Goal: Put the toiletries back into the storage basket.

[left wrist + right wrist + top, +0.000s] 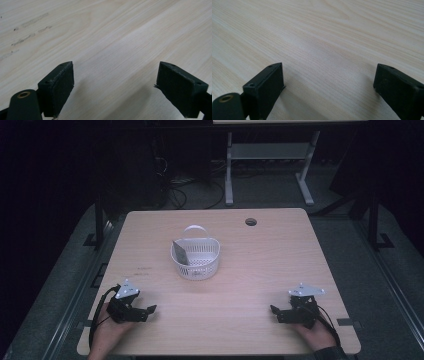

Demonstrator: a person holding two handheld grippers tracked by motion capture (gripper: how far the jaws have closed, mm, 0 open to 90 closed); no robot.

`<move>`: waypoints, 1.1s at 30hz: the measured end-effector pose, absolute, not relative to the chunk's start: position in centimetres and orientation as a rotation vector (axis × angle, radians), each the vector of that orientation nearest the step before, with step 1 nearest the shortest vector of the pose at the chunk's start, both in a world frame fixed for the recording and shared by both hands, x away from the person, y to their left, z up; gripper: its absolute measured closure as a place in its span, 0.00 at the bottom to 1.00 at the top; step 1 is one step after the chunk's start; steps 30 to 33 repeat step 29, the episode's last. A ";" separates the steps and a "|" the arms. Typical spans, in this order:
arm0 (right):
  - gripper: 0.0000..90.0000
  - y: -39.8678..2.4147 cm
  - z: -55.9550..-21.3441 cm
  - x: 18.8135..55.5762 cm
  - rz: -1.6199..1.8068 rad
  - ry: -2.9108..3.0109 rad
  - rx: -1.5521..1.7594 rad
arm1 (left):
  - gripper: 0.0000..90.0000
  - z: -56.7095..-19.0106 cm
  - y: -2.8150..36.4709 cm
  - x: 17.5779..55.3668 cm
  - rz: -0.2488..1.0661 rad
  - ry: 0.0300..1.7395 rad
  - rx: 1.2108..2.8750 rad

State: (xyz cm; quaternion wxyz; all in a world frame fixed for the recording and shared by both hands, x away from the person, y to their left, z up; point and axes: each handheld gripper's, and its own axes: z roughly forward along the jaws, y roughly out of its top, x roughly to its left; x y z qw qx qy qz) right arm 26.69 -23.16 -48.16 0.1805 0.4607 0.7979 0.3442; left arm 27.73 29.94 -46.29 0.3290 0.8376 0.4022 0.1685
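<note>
A pale wooden tabletop (260,270) stands in a dark room. A white basket (195,257) sits near its middle, handle up, with a grey packet (179,252) leaning inside its left wall. The left gripper (145,312) rests at the near left corner and the right gripper (277,312) at the near right, both well apart from the basket. Each has its fingers (60,85) spread wide over bare wood, holding nothing.

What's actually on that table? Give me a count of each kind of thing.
Handheld grippers: 2, the left gripper and the right gripper, both with jaws open
White perforated basket: 1
Grey flat packet standing in the basket: 1
Total: 4
</note>
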 end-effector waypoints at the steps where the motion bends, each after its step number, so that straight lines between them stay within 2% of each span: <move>1: 0.10 -23.2 -48.2 26.7 0.972 2.254 1.304 | 0.15 -46.4 30.0 27.7 0.442 1.058 2.198; 14: 0.10 -23.2 -48.2 26.7 0.970 2.256 1.300 | 0.14 -47.4 30.7 27.4 0.456 1.034 2.141; 33: 0.10 -23.2 -48.2 26.7 0.970 2.256 1.299 | 0.14 -47.5 30.9 27.4 0.452 1.024 2.142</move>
